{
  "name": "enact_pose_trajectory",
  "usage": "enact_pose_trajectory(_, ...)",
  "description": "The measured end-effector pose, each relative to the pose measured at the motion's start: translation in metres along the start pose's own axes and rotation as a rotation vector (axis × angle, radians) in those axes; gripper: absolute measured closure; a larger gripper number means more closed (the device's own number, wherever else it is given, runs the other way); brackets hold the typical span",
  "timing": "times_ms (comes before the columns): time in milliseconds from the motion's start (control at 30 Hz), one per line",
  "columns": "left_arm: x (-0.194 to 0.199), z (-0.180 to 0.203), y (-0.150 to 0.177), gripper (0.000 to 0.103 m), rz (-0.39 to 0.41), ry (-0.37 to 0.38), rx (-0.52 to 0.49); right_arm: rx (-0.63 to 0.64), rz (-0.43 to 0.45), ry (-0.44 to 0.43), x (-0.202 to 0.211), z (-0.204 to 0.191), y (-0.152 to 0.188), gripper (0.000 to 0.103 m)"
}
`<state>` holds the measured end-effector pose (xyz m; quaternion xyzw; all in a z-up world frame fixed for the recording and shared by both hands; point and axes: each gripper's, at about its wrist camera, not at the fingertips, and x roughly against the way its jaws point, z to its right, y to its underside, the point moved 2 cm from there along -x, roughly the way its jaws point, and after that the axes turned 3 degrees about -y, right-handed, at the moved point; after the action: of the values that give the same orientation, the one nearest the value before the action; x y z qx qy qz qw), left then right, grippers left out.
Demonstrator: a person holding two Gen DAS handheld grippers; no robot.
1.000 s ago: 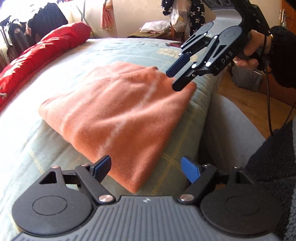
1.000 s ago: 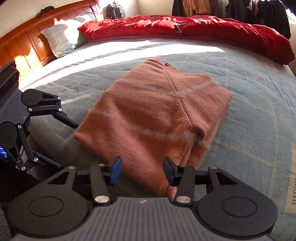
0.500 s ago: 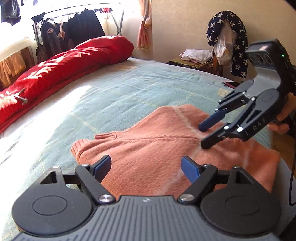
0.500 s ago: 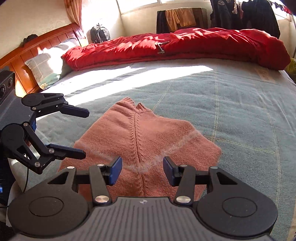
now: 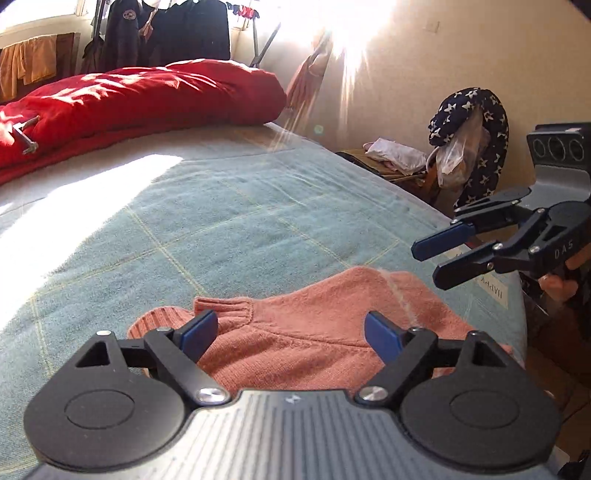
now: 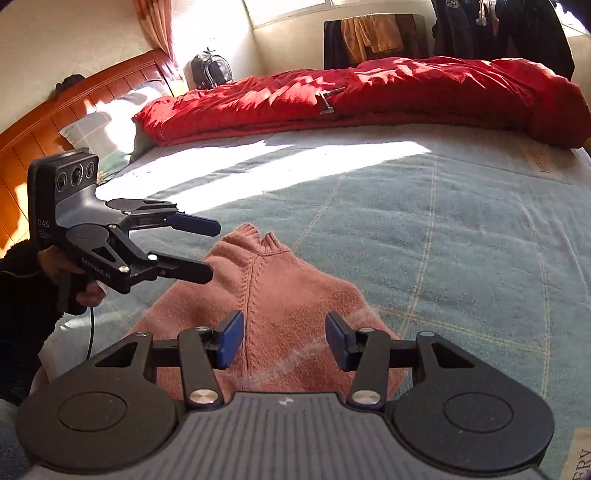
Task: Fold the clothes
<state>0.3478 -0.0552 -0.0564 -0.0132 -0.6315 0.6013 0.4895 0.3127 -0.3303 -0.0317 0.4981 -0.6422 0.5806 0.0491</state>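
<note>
On the blue-green bedspread [image 5: 229, 221], seen from the left wrist camera, a folded salmon-pink sweater [image 5: 314, 332] lies near the bed's edge, its ribbed collar toward the left. The left gripper [image 5: 291, 334] hangs just above the sweater with its blue-padded fingers spread wide and nothing between them. Off to the right, the right gripper [image 5: 428, 262] hovers over the bed's edge, its two fingers parted and empty, with a hand [image 5: 557, 284] on its grip. A red duvet [image 5: 140, 96] is heaped along the far side of the bed, dark clothes [image 5: 166, 33] hang behind it, and a star-patterned scarf [image 5: 476, 147] hangs near the wall.

Over the same sweater [image 6: 288, 302], the right wrist camera shows the collar pointing away toward the duvet [image 6: 369, 99]. The right gripper [image 6: 284, 341] sits low over the near part of the garment, fingers open with nothing gripped. At left, the left gripper [image 6: 212, 249] is held above the sweater's left edge, fingers well apart and empty, a hand [image 6: 86, 291] in a dark sleeve around its handle. A wooden headboard [image 6: 55, 110] and a pillow [image 6: 99, 125] lie beyond.
</note>
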Motion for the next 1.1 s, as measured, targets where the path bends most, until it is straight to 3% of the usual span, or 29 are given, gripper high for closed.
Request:
enact_pose_trajectory(233, -0.005, -0.018, 0.005, 0.018, -0.026, -0.041, 0.06, -0.006, -0.066, -0.013, -0.037, 0.016, -0.028, 0.05)
enact_pose_trajectory(333, -0.008, -0.026, 0.008, 0.018, -0.037, -0.059, 0.085, 0.013, -0.1, -0.047, -0.058, 0.018, -0.042, 0.059)
enact_pose_trajectory(433, -0.005, -0.01, 0.004, 0.017, -0.016, 0.012, 0.049, 0.024, -0.13, -0.091, -0.088, 0.02, -0.06, 0.061)
enact_pose_trajectory(633, -0.01, 0.005, 0.013, 0.017, -0.034, 0.031, -0.004, 0.025, -0.234, -0.16, -0.154, 0.02, -0.063, 0.061)
enact_pose_trajectory(700, -0.008, 0.006, 0.014, 0.017, -0.039, 0.017, -0.019, 0.037, -0.229, -0.167, -0.16, 0.016, -0.058, 0.083)
enact_pose_trajectory(800, -0.006, 0.006, 0.013, 0.017, -0.019, 0.019, -0.036, 0.071, -0.173, -0.127, -0.151, 0.01, -0.058, 0.091)
enact_pose_trajectory(900, -0.014, 0.009, 0.004, 0.017, 0.005, 0.039, -0.069, -0.043, -0.083, -0.09, -0.142, 0.025, -0.07, 0.09)
enact_pose_trajectory(1033, -0.038, 0.003, -0.005, 0.017, -0.026, 0.1, -0.01, -0.148, -0.069, -0.094, -0.135, 0.04, -0.076, 0.083)
enact_pose_trajectory(1100, -0.046, -0.006, -0.002, 0.017, -0.066, 0.042, 0.012, -0.155, -0.069, -0.07, -0.125, 0.043, -0.073, 0.075)
